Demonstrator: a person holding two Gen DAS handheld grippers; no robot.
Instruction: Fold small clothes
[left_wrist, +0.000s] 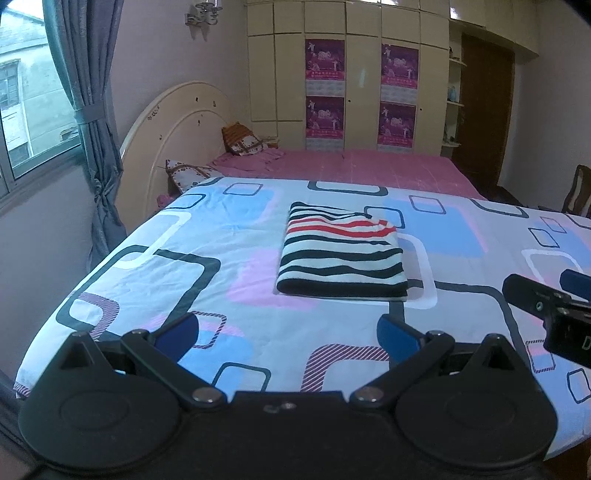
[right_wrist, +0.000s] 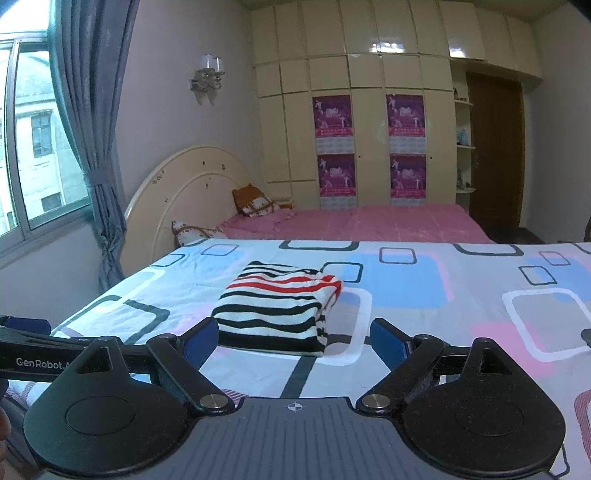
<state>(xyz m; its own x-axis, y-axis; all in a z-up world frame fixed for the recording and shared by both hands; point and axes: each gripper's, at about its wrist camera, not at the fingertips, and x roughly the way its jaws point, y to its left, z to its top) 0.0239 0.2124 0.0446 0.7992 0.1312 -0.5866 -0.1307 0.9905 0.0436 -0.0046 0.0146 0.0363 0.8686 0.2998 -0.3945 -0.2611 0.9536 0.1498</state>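
The striped garment lay as a folded rectangle in the middle of the patterned sheet, well clear of both tools. The left tool and the right tool hung above the near edge with jaws spread wide, holding nothing. The fold looked finished; done well, the remaining step seemed to call only for squaring the looser right edge, pinching just the top layer without dragging the stack
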